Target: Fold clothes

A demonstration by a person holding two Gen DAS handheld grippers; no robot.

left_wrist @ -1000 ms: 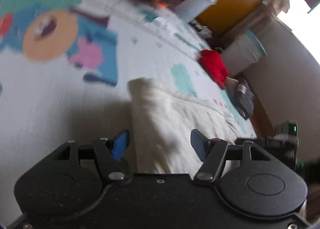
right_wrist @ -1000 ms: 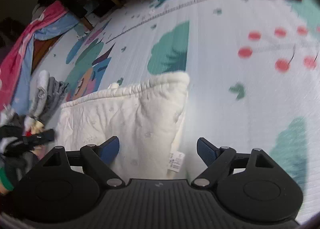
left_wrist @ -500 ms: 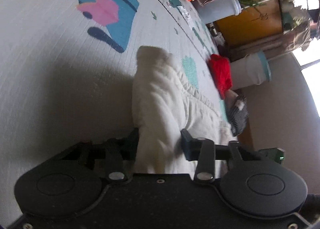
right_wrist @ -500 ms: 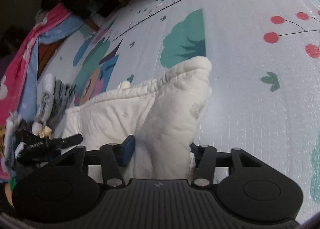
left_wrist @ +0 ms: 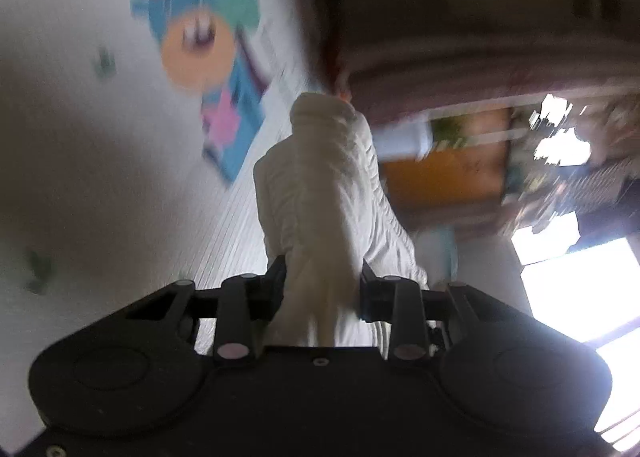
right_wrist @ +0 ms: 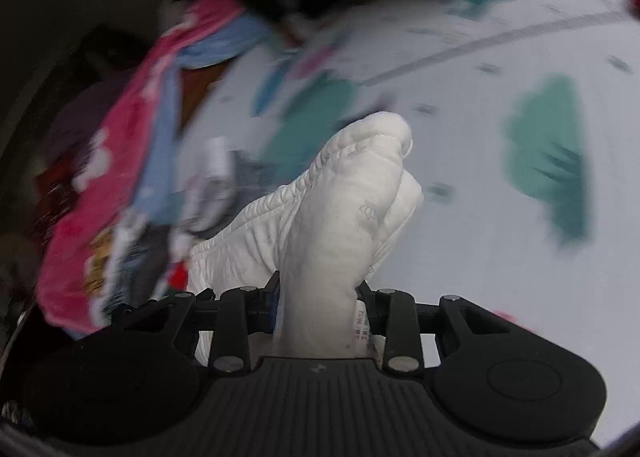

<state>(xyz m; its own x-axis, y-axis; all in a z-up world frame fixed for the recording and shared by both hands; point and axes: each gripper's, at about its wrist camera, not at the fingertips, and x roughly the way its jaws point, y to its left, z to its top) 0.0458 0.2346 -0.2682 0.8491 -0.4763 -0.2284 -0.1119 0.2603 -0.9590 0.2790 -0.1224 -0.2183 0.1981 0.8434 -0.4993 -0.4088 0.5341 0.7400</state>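
A white quilted garment (left_wrist: 320,193) is bunched up and lifted off the patterned play mat (left_wrist: 80,137). My left gripper (left_wrist: 322,289) is shut on one end of it, with cloth standing up between the jaws. The same white garment (right_wrist: 344,209) shows in the right wrist view, where my right gripper (right_wrist: 318,293) is shut on its other end. A care label (right_wrist: 362,331) hangs by the right jaw. Both views are blurred by motion.
A pile of pink, blue and grey clothes (right_wrist: 132,177) lies at the left of the mat (right_wrist: 500,257). Dark wooden furniture (left_wrist: 460,17), an orange wall (left_wrist: 440,177) and a bright window (left_wrist: 580,277) stand beyond the mat.
Both grippers went from open above the flat garment to shut on its ends. They have since lifted it off the mat, and both cameras have swung upward.
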